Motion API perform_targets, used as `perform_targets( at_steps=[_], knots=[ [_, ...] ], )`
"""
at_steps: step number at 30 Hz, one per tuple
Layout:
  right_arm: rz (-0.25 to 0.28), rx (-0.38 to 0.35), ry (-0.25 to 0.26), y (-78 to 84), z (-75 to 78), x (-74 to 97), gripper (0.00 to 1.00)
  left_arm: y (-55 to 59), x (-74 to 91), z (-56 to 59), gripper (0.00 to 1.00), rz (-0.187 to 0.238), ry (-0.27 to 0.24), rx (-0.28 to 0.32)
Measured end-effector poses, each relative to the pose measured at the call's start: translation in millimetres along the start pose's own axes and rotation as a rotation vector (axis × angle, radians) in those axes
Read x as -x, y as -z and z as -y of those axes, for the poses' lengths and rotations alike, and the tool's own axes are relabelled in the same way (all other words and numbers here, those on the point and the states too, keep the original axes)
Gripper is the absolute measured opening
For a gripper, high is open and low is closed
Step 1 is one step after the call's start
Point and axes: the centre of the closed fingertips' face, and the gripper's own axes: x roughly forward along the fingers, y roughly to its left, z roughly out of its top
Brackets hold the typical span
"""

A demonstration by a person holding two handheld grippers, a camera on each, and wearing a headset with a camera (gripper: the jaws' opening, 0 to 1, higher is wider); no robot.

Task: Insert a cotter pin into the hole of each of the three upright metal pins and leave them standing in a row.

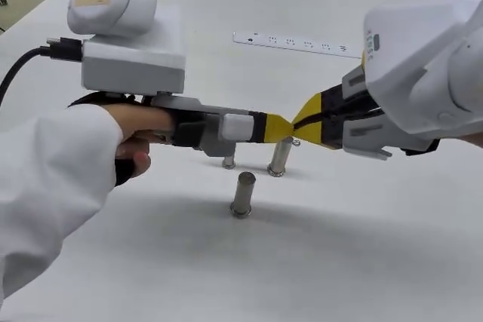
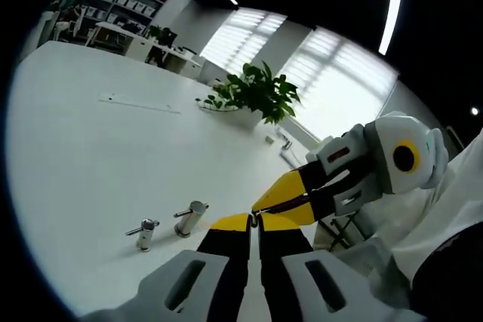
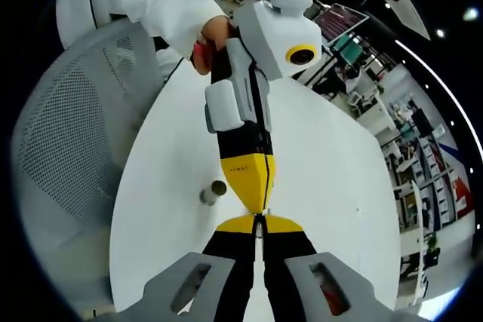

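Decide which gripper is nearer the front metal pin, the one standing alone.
Left. The left gripper lies across above and behind the front metal pin; the right gripper sits farther right, tip to tip with it.

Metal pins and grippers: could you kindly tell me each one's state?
left gripper: shut.
right gripper: shut, tip to tip with the left gripper.
cotter pin: at the meeting tips; holder unclear.
rear-left metal pin: upright, pinned through.
rear-right metal pin: upright, pinned through.
front metal pin: upright, nothing seen through it.
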Motion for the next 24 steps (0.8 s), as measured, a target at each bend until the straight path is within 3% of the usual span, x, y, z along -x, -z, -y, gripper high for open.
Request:
perform_targets(
  at_steps=[5,10,13,15,17,20,24],
  knots=[
    [0.003,-0.005,-0.013,-0.1,-1.8,-0.6,0.00,4.0,-0.2,4.3,0.00,-0.011,-0.009,-0.037],
    [0.005,0.015,0.013,1.1,-0.6,-1.8,0.00,4.9,1.0,3.2,0.00,-0.011,-0.013,-0.032],
    [0.002,-0.036,0.024,4.3,0.8,-1.2,0.17,6.3,2.5,3.7,0.00,-0.015,-0.015,-0.048],
    [0.014,-0.070,0.021,6.3,2.1,-0.3,0.21,6.7,3.4,3.6,0.00,-0.017,-0.017,-0.055],
    [0.015,-0.092,0.018,10.0,3.6,1.6,0.19,6.4,5.2,2.6,0.00,-0.016,-0.024,-0.092],
    [0.031,-0.170,-0.026,13.3,0.1,3.2,0.20,3.8,7.8,5.4,0.00,-0.006,-0.013,-0.152],
    [0.103,-0.283,-0.074,8.4,-0.2,7.0,0.18,-0.7,10.9,14.1,0.00,0.006,0.025,-0.285]
  ],
)
